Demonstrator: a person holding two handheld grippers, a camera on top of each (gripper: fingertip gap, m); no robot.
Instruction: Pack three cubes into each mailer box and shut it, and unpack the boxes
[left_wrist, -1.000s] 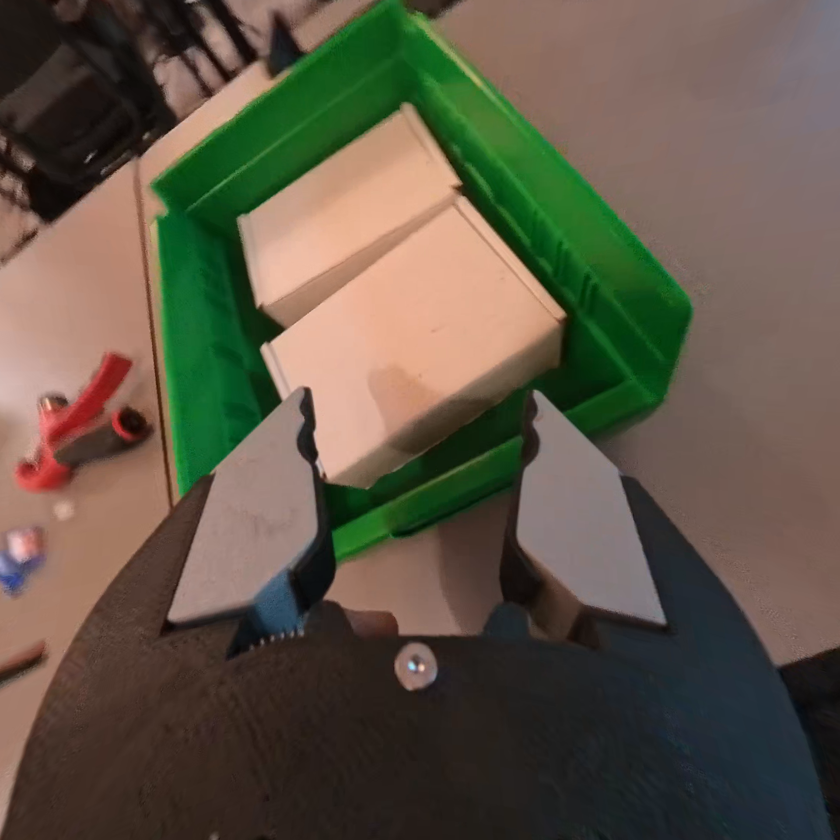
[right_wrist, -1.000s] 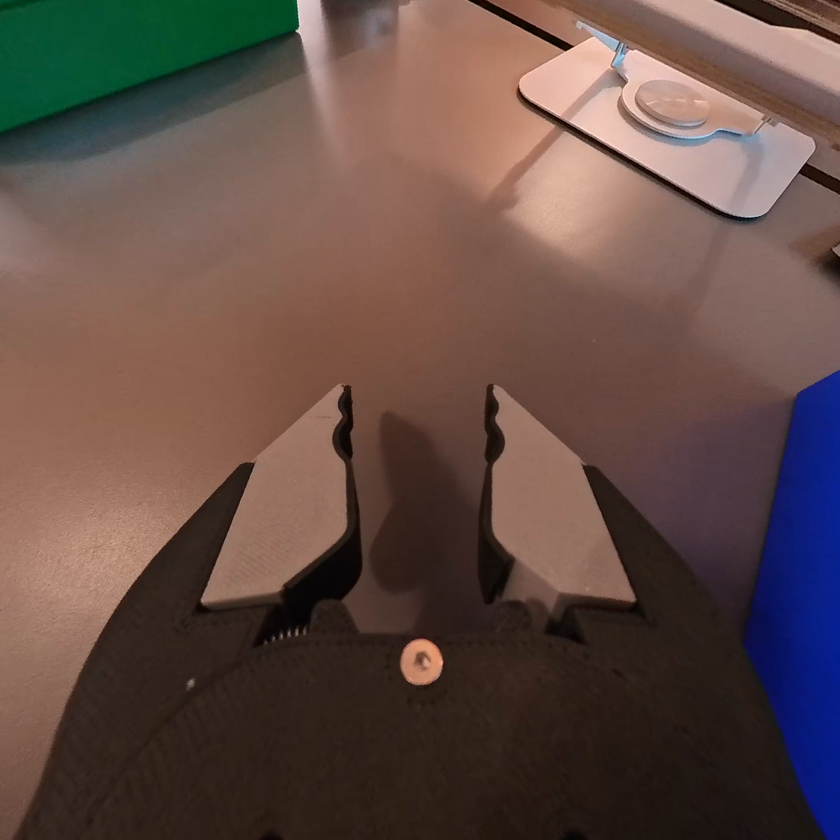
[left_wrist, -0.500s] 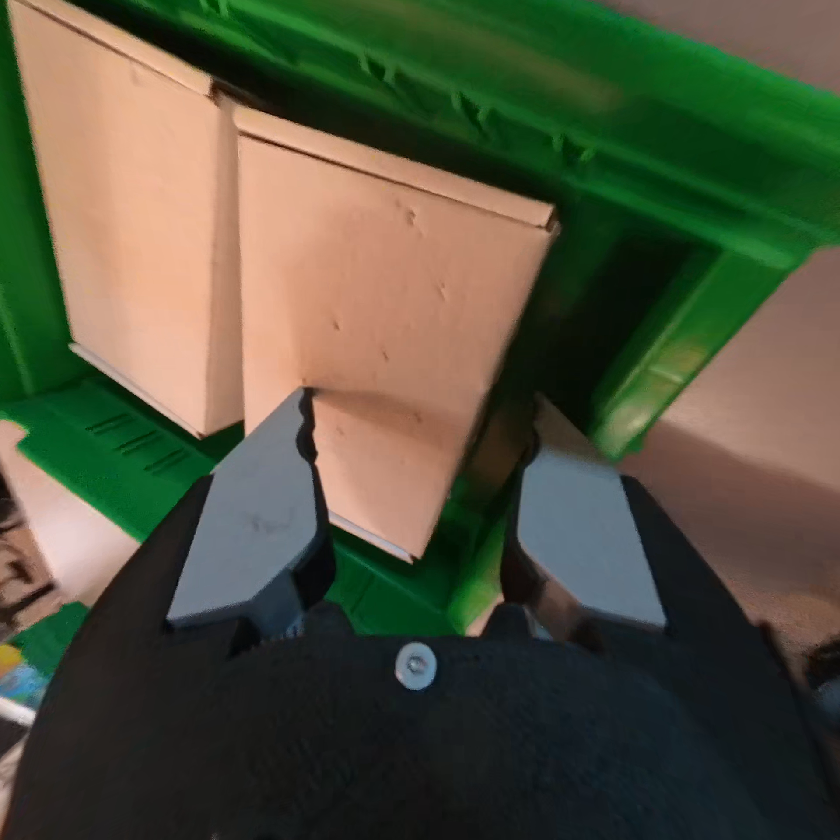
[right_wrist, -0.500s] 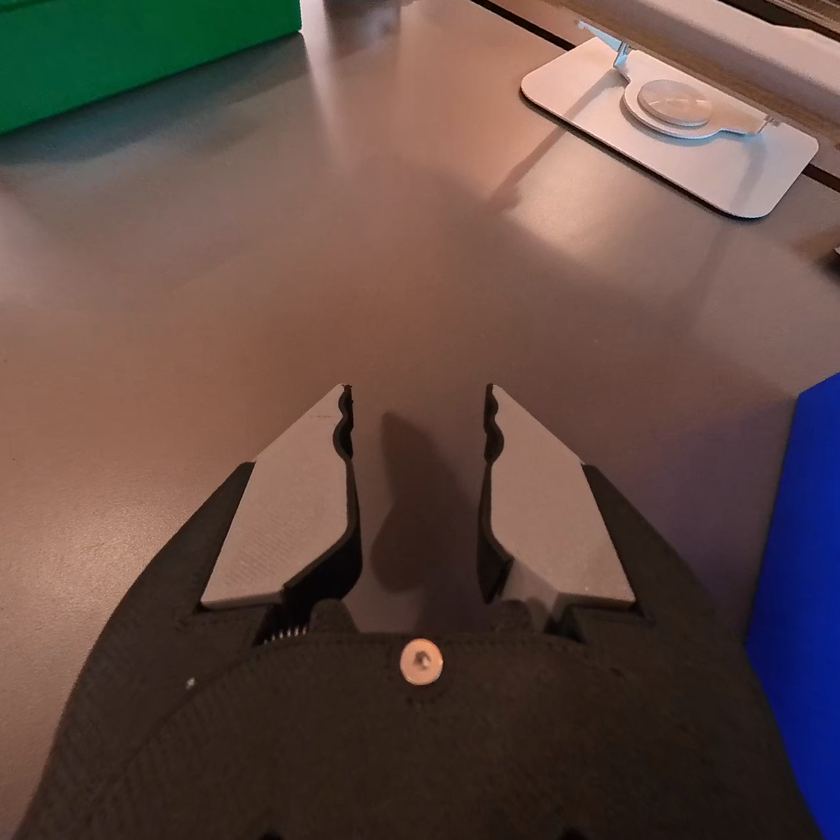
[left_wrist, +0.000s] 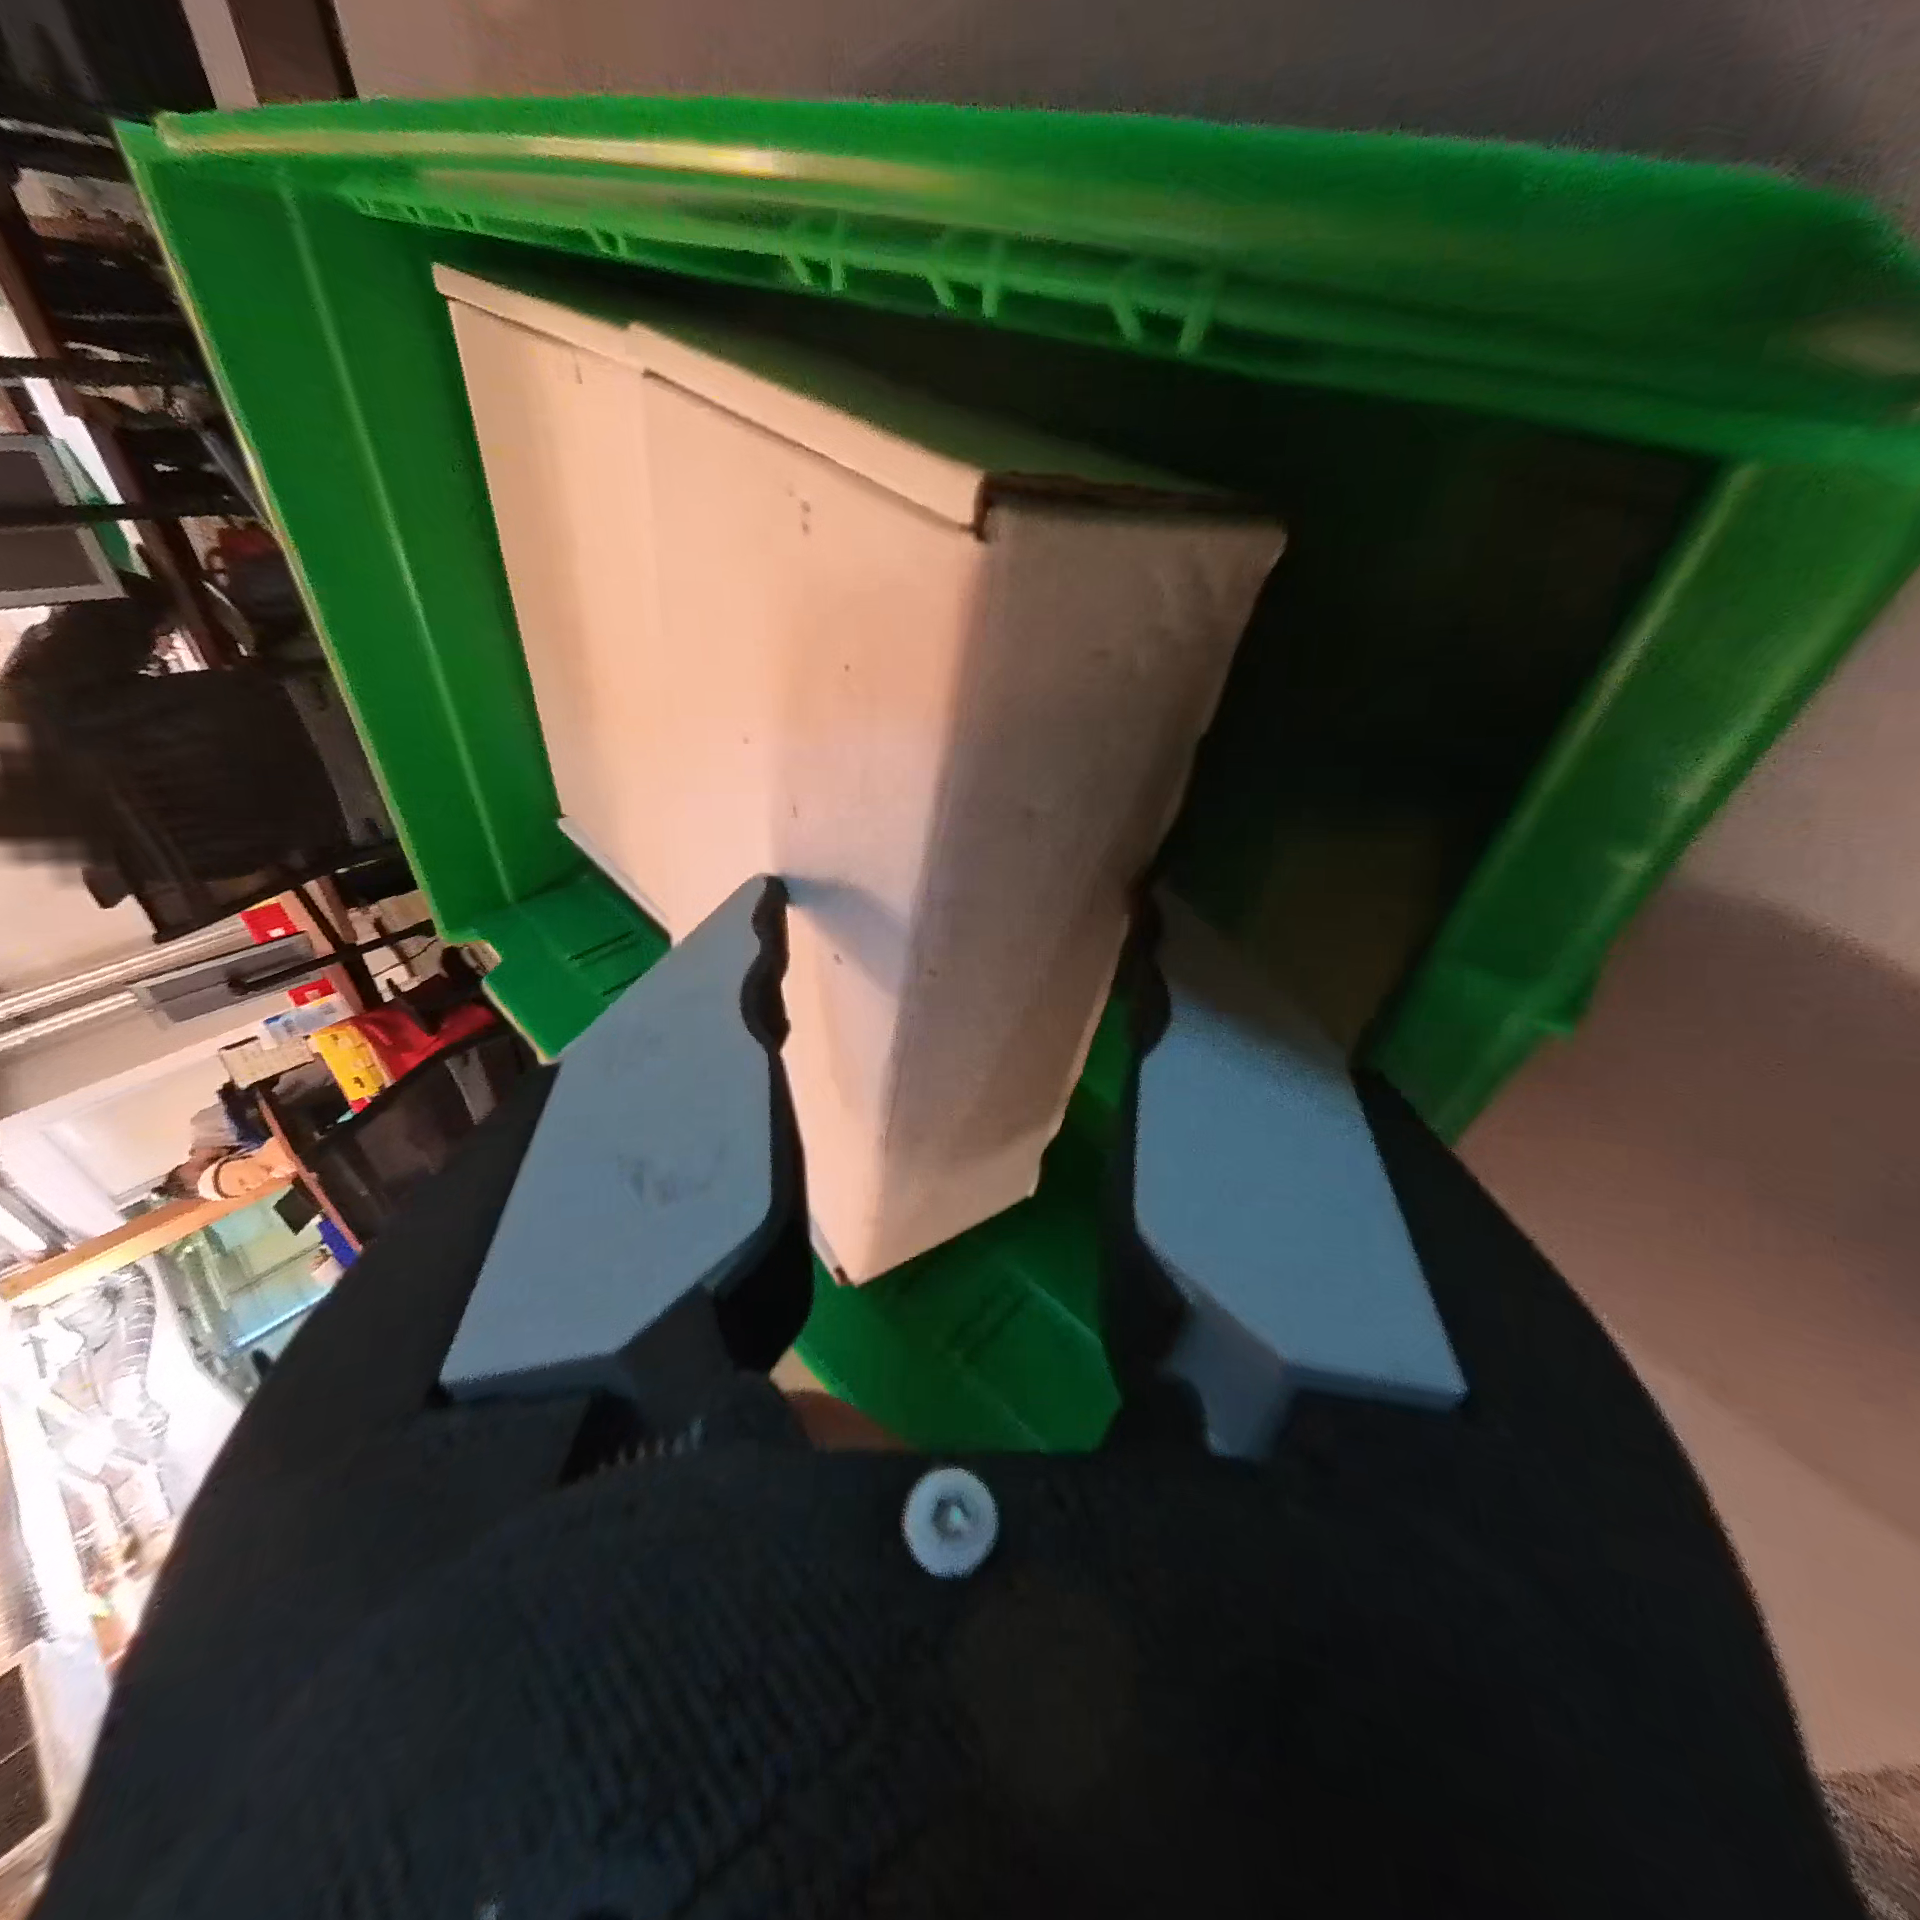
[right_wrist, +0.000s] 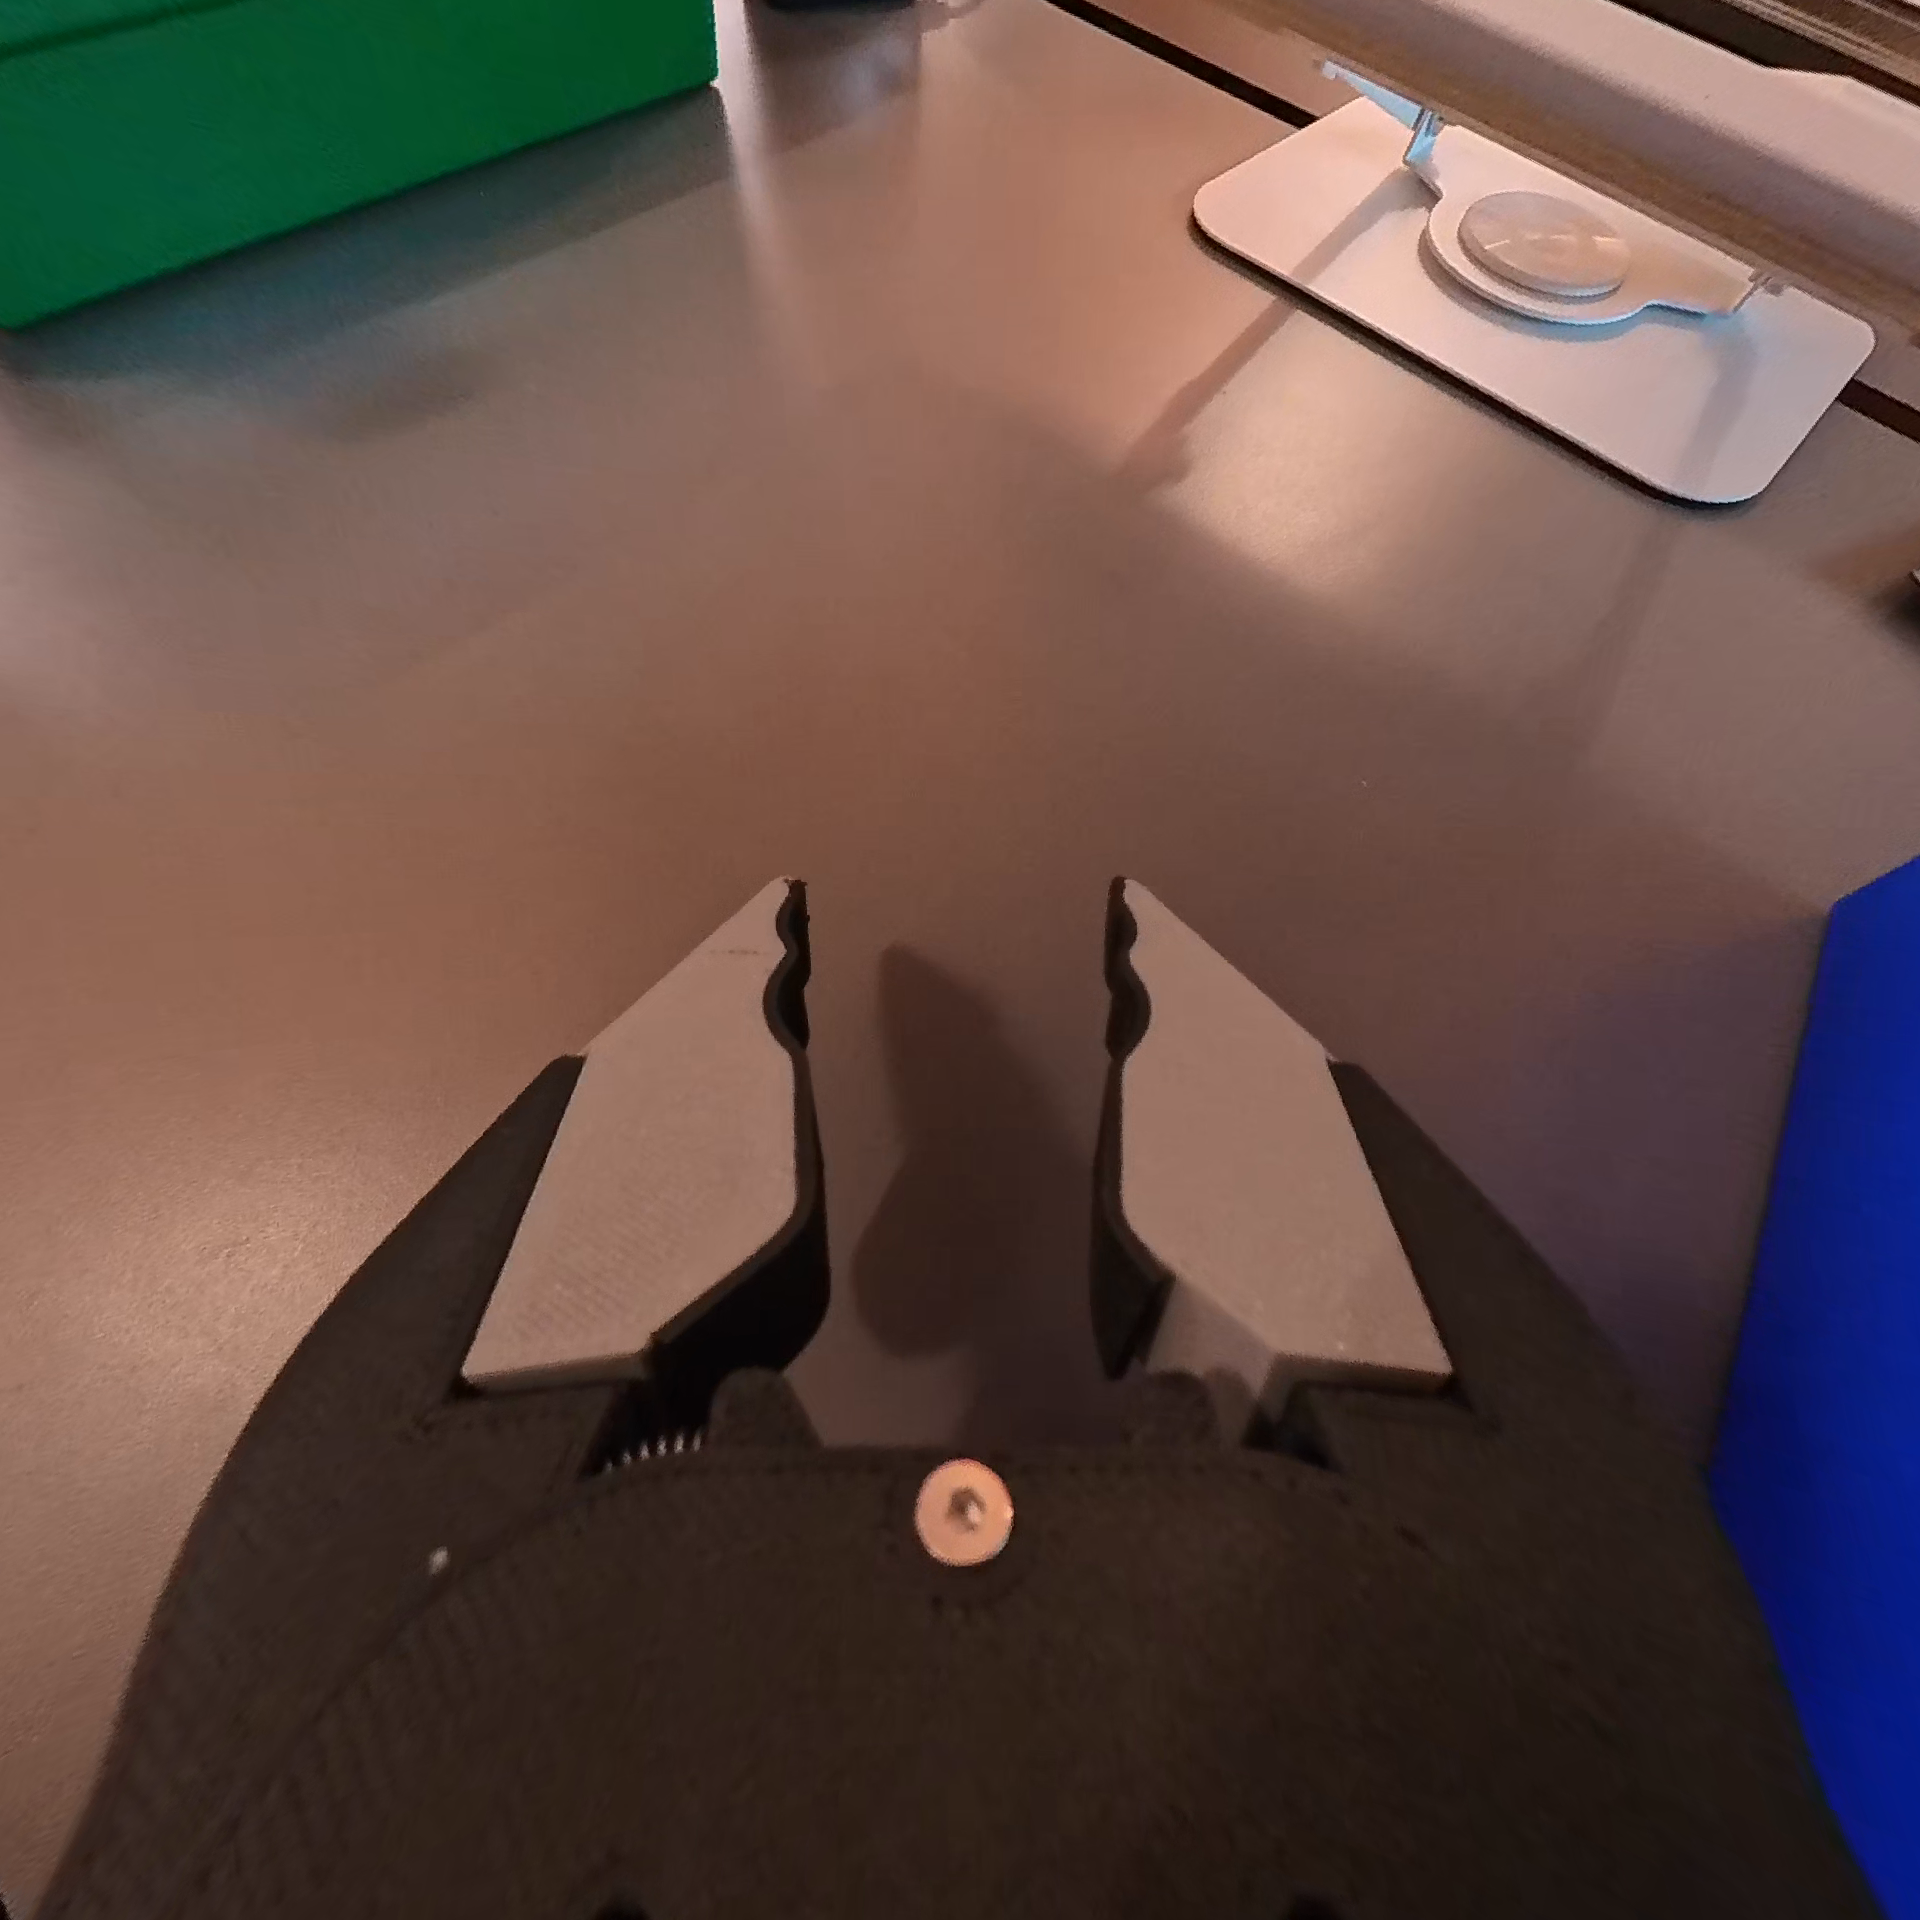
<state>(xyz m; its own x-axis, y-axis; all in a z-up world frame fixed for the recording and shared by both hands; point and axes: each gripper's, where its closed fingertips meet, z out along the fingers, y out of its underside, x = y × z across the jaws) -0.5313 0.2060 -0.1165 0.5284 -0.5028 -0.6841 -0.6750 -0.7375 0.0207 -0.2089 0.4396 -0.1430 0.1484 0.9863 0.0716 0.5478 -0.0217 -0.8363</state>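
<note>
Two closed white mailer boxes lie side by side in a green bin (left_wrist: 1039, 208). My left gripper (left_wrist: 956, 899) has reached into the bin, and its two grey fingers are closed against opposite sides of the near mailer box (left_wrist: 935, 727) at its near end. The second mailer box (left_wrist: 551, 520) lies behind it to the left. My right gripper (right_wrist: 956, 894) is open and empty, low over the bare table. A corner of the green bin (right_wrist: 312, 135) shows at the far left in the right wrist view. No cubes are in view.
A blue flat-sided object (right_wrist: 1849, 1351) stands close to the right of my right gripper. A silver stand base (right_wrist: 1558, 312) lies at the far right of the table. Shelves and clutter show beyond the bin on the left in the left wrist view.
My left gripper swung down into the bin, straddled the near box's end and narrowed its jaws onto it. My right gripper has not moved.
</note>
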